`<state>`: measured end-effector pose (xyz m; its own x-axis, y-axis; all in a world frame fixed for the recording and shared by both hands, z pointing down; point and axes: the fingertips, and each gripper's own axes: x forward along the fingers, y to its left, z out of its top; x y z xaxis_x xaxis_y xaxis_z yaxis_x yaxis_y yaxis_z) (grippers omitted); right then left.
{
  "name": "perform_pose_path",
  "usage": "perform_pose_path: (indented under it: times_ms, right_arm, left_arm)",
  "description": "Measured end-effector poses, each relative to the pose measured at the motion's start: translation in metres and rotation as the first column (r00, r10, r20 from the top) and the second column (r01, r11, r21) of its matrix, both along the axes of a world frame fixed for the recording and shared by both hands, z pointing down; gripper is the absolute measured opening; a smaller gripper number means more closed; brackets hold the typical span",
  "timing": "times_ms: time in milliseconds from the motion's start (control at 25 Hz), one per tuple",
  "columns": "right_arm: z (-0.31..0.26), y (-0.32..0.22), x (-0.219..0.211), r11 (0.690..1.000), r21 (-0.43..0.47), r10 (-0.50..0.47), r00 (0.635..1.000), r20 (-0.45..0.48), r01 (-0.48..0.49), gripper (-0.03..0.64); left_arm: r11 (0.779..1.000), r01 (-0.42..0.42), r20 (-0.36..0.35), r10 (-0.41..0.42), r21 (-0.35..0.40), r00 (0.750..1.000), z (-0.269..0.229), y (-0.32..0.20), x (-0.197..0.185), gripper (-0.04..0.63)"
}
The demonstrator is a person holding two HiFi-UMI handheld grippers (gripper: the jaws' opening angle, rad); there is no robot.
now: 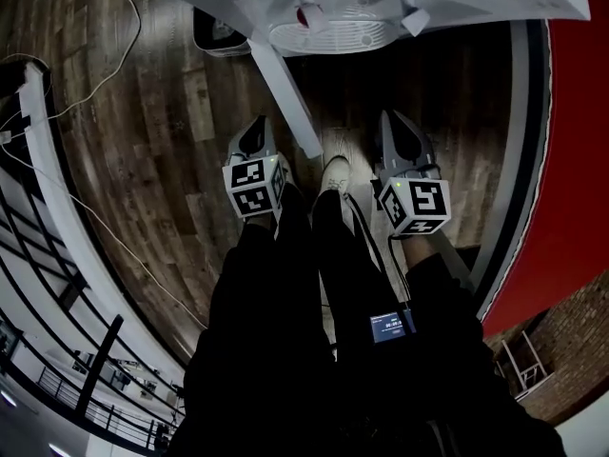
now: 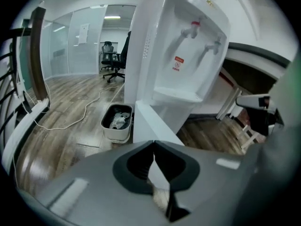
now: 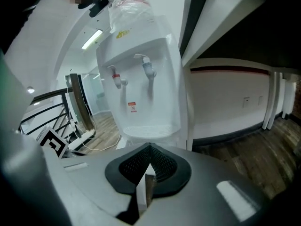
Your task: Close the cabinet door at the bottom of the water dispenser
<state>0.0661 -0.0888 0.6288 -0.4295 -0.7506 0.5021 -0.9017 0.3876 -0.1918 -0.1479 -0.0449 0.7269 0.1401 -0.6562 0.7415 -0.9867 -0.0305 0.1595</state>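
White water dispenser (image 2: 188, 55): stands on a wooden floor (image 1: 162, 131); the head view shows only its drip tray from above.
Cabinet door (image 2: 153, 126): white, swung open at the dispenser's foot, seen edge-on.
Writing, sticker (image 2: 178, 64): red and white, below the taps (image 2: 193, 30); its print is too small to read.
Writing, screen (image 1: 392, 327): small lit display at the person's waist; its text is blurred.
Writing, marker cubes (image 1: 253, 187): black-and-white square patterns, no letters.
Left gripper (image 2: 154, 142): clenched, nothing between the jaws.
Right gripper (image 3: 149, 147): clenched, likewise empty.
Door relative to grippers: in the head view the door's free end lies between the two grippers, nearer the left one. In the left gripper view it lies straight ahead, just beyond the jaw tips; contact cannot be told.
Left gripper view only: bin (image 2: 116, 121) with waste beside the dispenser, office chair (image 2: 110, 55) far behind, white cable (image 2: 80, 114) across the floor.
Right gripper view only: clear bottle (image 3: 134, 6) on top of the dispenser, wall socket (image 3: 247, 100) at the right.
Head view only: the person's dark-trousered legs (image 1: 276, 303), red wall (image 1: 576, 131) at the right.
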Motion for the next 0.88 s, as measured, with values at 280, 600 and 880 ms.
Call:
perform_pose_path:
  times_ms: [280, 600, 880]
  right_arm:
    - [0.030, 0.011, 0.003, 0.996, -0.085, -0.006, 1.000, -0.006, 0.005, 0.000]
    - [0.063, 0.026, 0.006, 0.979, -0.202, -0.008, 1.000, 0.008, 0.010, 0.094]
    - [0.070, 0.035, 0.006, 0.972, -0.235, -0.011, 1.000, 0.007, 0.013, 0.100]
  left_arm:
    - [0.999, -0.005, -0.098, 0.000, -0.051, 0.995, 0.016, 0.018, 0.018, 0.025]
    - [0.992, -0.046, -0.238, 0.017, -0.118, 0.971, 0.029, 0.038, 0.045, 0.131]
    - [0.978, -0.087, -0.319, 0.023, -0.188, 0.947, 0.044, 0.042, 0.063, 0.283]
